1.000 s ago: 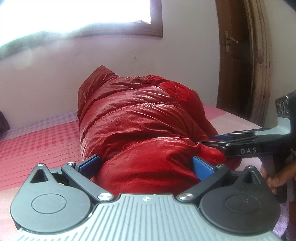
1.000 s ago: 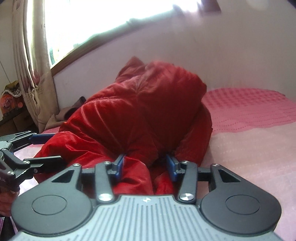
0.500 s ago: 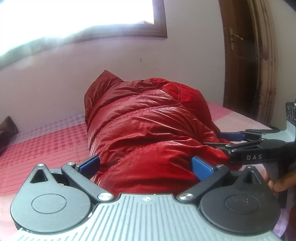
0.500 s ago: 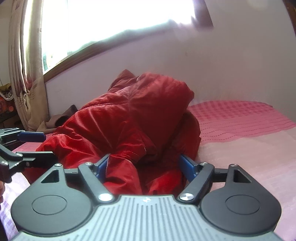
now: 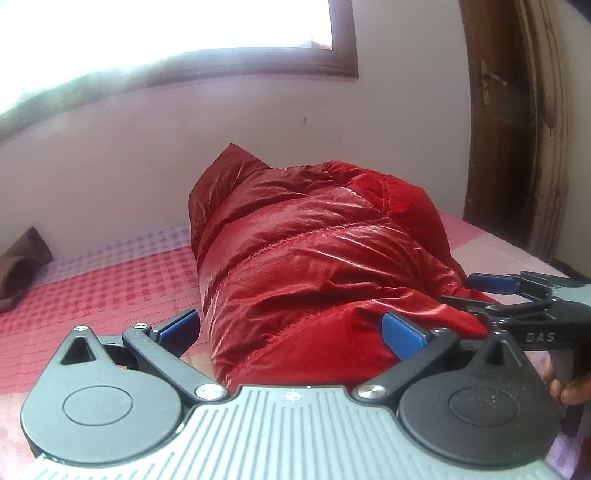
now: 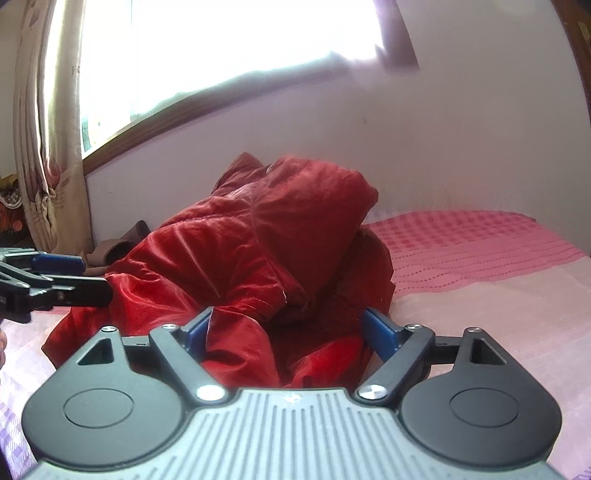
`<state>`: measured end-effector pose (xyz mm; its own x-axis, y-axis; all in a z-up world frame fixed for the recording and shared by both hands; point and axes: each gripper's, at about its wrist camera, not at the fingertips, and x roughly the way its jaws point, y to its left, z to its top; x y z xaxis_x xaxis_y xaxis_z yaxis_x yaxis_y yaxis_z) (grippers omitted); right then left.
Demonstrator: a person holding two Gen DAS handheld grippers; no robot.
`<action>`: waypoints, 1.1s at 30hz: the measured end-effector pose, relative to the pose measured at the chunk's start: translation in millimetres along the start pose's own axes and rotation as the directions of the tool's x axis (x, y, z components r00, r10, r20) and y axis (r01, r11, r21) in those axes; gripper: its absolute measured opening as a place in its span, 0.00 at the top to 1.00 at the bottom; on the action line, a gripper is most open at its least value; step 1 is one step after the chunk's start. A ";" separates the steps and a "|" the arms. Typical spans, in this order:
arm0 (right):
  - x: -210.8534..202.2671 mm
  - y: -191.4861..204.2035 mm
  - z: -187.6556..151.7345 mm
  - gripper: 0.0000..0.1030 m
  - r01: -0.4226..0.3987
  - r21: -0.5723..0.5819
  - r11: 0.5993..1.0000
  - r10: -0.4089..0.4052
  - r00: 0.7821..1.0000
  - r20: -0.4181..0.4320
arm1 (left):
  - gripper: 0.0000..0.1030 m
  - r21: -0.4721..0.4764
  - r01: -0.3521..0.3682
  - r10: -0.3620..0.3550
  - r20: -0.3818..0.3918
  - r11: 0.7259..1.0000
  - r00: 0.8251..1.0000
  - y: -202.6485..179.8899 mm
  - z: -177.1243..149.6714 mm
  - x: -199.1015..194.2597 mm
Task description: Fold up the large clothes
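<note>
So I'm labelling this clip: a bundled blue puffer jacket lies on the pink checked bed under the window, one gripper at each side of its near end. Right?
Not quite: the puffer jacket is red, not blue; only the grippers' pads are blue. Both wrist views show it. The rest holds: it lies bundled on the pink checked bed under the window, with the left gripper and right gripper at its near end.

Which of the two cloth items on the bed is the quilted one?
The shiny red quilted jacket, mid-bed on the pink checked bedspread, with stitched puffy bands; the crumpled brown cloth by the wall is small and dull.
</note>
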<state>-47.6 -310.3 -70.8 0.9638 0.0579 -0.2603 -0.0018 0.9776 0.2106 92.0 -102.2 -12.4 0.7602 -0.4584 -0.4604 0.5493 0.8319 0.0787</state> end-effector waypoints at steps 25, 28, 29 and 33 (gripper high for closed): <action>44.2 -49.4 28.5 0.00 -0.116 0.298 0.948 0.170 0.972 -0.162 | 0.00 -0.239 0.137 -0.146 -0.021 0.961 0.989 41.7 12.5 11.2; 57.6 -56.8 28.4 0.00 -0.149 0.345 0.927 0.224 0.957 -0.187 | 0.00 -0.343 0.165 -0.196 -0.059 0.925 0.979 67.0 15.2 30.1; 60.2 -59.4 29.1 0.00 -0.155 0.356 0.922 0.235 0.953 -0.192 | 0.00 -0.372 0.163 -0.203 -0.070 0.914 0.977 74.0 15.4 36.5; 76.4 -66.0 29.6 0.00 -0.191 0.383 0.904 0.288 0.933 -0.216 | 0.00 -0.516 0.217 -0.325 -0.128 0.829 0.937 104.3 10.6 71.7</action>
<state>34.1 -376.4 -76.6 0.8407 0.3797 -0.3860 -0.0831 0.7950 0.6009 207.5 -51.6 -27.8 0.4895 -0.6600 -0.5699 0.4411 0.7511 -0.4912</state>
